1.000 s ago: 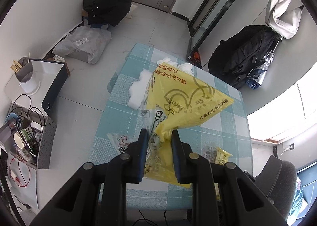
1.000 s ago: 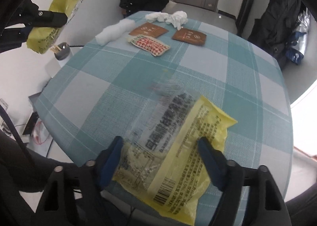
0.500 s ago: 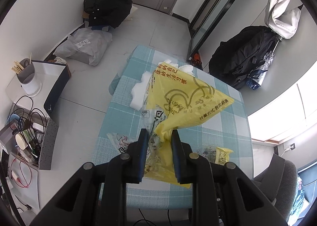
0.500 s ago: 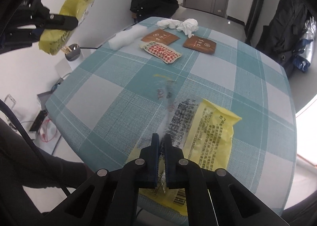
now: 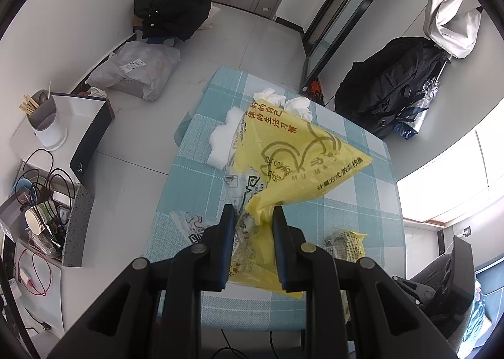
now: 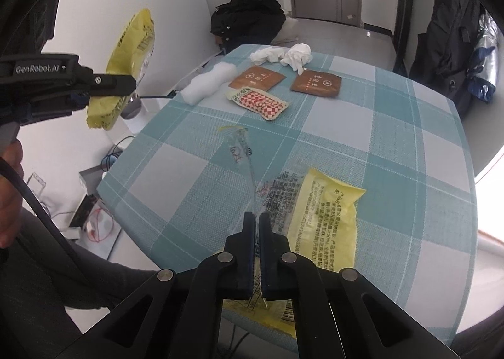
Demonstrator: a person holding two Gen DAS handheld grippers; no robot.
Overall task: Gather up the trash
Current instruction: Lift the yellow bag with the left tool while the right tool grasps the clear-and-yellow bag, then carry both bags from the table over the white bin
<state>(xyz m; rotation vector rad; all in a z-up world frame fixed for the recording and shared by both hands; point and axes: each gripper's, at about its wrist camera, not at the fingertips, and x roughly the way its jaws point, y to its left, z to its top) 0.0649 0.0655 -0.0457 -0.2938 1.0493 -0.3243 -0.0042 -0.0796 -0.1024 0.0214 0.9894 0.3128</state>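
My left gripper (image 5: 253,217) is shut on a yellow trash bag (image 5: 302,157) with red and grey print, held high above the teal checked table (image 5: 195,182). It also shows in the right wrist view (image 6: 126,69). My right gripper (image 6: 255,220) is shut on the edge of a clear and yellow food wrapper (image 6: 318,211) that lies near the table's front edge. That wrapper also shows in the left wrist view (image 5: 346,240). A clear plastic strip (image 6: 237,146) lies just ahead of it.
Farther back lie a red checked packet (image 6: 258,102), two brown sachets (image 6: 258,80), crumpled white tissues (image 6: 283,55) and a white foam piece (image 6: 206,83). Black bags (image 5: 173,6) sit on the floor. A cluttered shelf (image 5: 41,201) stands left of the table.
My right gripper went from open around the clear and yellow wrapper to shut on its edge and has drawn back. My left gripper has risen a little with the yellow bag.
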